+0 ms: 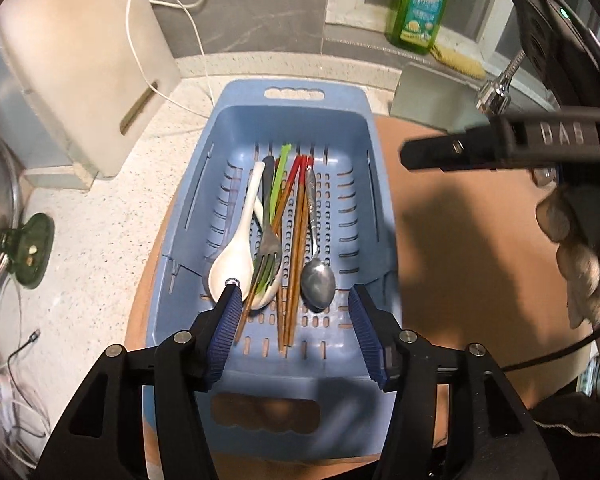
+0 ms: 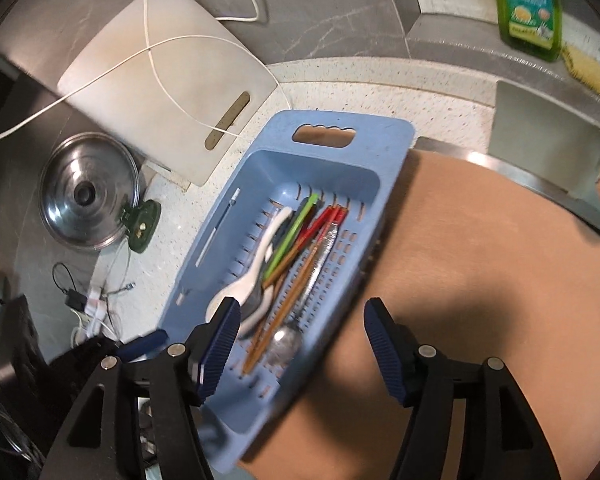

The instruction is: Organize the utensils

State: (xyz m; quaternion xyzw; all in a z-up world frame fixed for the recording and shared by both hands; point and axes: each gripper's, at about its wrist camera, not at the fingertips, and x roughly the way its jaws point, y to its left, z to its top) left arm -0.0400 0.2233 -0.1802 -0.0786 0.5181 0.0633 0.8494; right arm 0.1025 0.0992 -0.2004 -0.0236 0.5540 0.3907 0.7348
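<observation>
A blue slotted basket [image 1: 292, 120] [image 2: 340, 152] holds the utensils: a white soup spoon [image 1: 236, 252] [image 2: 256, 276], a metal fork [image 1: 269, 248], a metal spoon [image 1: 318, 280] [image 2: 288, 340], red-tipped wooden chopsticks [image 1: 298, 232] [image 2: 300, 276] and green chopsticks [image 1: 278, 184] [image 2: 292, 236]. My left gripper [image 1: 294, 300] is open and empty, low over the basket's near end, straddling the spoon bowls. My right gripper [image 2: 300, 316] is open and empty, above the basket's near right part. The right gripper's body [image 1: 500, 144] shows at the right of the left wrist view.
The basket sits partly on a brown board [image 1: 460, 248] [image 2: 480, 260] and partly on the speckled counter [image 1: 100, 248]. A white cutting board [image 1: 80, 60] [image 2: 160, 80], a pot lid [image 2: 88, 188], cables [image 2: 96, 300], a green soap bottle [image 1: 420, 4] [image 2: 528, 4] and a faucet tip [image 1: 494, 94] surround it.
</observation>
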